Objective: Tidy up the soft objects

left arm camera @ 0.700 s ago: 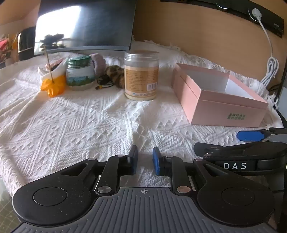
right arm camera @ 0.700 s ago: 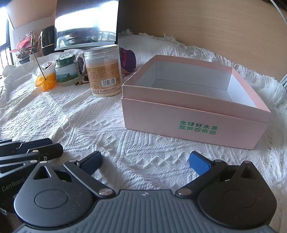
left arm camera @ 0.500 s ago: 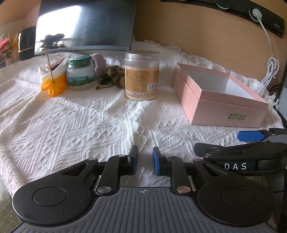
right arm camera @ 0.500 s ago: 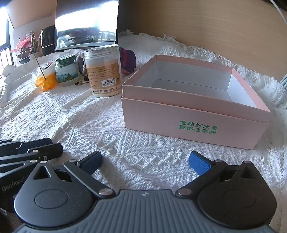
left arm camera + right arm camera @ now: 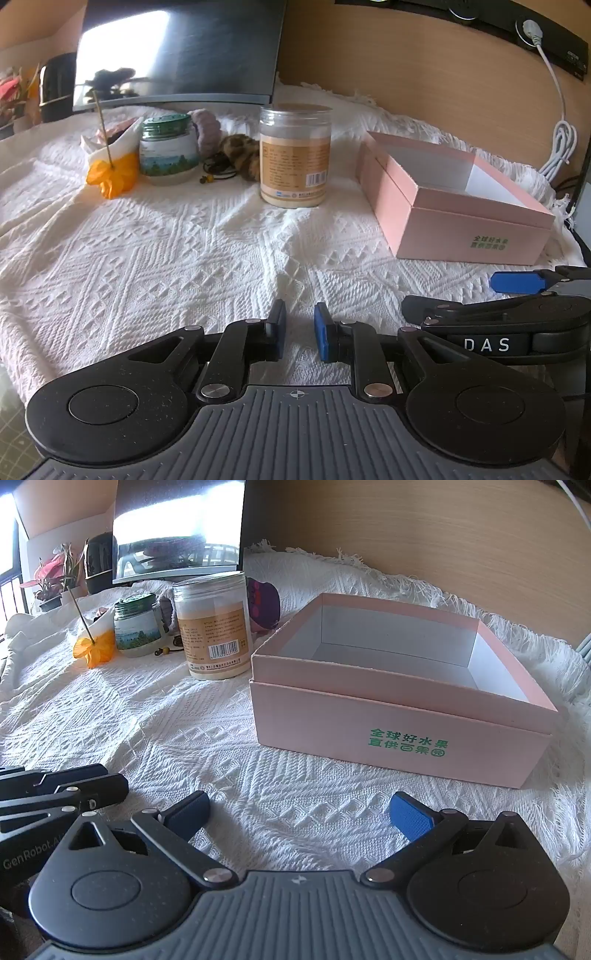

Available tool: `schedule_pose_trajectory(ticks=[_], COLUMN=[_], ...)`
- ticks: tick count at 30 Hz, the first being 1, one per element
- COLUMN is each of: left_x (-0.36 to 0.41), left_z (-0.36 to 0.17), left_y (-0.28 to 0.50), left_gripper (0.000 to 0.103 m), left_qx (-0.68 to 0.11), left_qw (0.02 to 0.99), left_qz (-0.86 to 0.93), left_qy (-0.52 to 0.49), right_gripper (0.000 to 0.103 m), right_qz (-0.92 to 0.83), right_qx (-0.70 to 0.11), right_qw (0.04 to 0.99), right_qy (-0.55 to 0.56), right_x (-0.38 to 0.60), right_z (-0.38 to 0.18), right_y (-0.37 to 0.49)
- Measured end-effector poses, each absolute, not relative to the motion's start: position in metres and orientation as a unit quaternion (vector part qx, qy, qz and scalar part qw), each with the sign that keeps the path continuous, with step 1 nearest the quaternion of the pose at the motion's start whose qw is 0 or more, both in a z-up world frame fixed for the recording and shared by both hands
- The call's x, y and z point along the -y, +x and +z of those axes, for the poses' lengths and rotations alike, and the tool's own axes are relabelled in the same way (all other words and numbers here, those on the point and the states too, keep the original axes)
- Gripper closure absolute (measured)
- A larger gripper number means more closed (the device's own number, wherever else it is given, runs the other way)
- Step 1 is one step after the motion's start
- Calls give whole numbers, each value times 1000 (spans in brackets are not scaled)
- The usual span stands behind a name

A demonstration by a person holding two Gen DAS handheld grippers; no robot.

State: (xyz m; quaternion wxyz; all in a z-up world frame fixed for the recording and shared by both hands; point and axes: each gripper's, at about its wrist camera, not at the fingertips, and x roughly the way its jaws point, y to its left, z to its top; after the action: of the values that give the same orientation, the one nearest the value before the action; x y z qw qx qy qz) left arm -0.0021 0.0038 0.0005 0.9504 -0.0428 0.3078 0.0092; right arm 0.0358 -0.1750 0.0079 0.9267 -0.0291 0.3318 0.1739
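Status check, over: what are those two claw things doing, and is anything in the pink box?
Left gripper narrowly open, right gripper wide open, both holding nothing. Pink box shows nothing inside. Scrunchies behind the jars.

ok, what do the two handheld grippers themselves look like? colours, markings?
Both match: a grey ribbed body, two round black discs, and black linkage bars with silver pivot pins leading to blue-padded fingers. The left gripper has smooth-looking blue pads; the right gripper shows a fine ribbed texture on its right pad. Seen from the side, one carries white "DAS" lettering, the other "GenRobot.AI". No cables, hands or sleeves are visible.
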Motion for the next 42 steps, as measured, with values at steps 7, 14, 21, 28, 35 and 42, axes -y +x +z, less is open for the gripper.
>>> schedule_pose_trajectory(ticks=[7, 14, 21, 28, 35, 42], left_x=[-3, -4, -4, -4, -2, -2], left_z=[1, 0, 0, 0, 1, 1], left_y=[-2, -1, -1, -1, 1, 1], left_gripper=[82, 81, 82, 81, 81, 81], left_qx=[-308, -308, -308, -308, -309, -308], left_qw=[950, 950, 950, 950, 950, 950], left_qz=[9, 10, 10, 10, 12, 12], left_qy=[-42, -41, -41, -39, -36, -36], right_gripper=[0, 0, 0, 0, 0, 0], right_qz=[174, 174, 174, 174, 174, 174], right_qx=[-332, -332, -332, -332, -332, -332], right_qw=[927, 927, 927, 927, 927, 927], right_qy=[-29, -29, -30, -30, -30, -30], right_x=[175, 175, 175, 175, 175, 175], right_z=[8, 8, 8, 7, 7, 7], right_y=[36, 36, 36, 36, 36, 36])
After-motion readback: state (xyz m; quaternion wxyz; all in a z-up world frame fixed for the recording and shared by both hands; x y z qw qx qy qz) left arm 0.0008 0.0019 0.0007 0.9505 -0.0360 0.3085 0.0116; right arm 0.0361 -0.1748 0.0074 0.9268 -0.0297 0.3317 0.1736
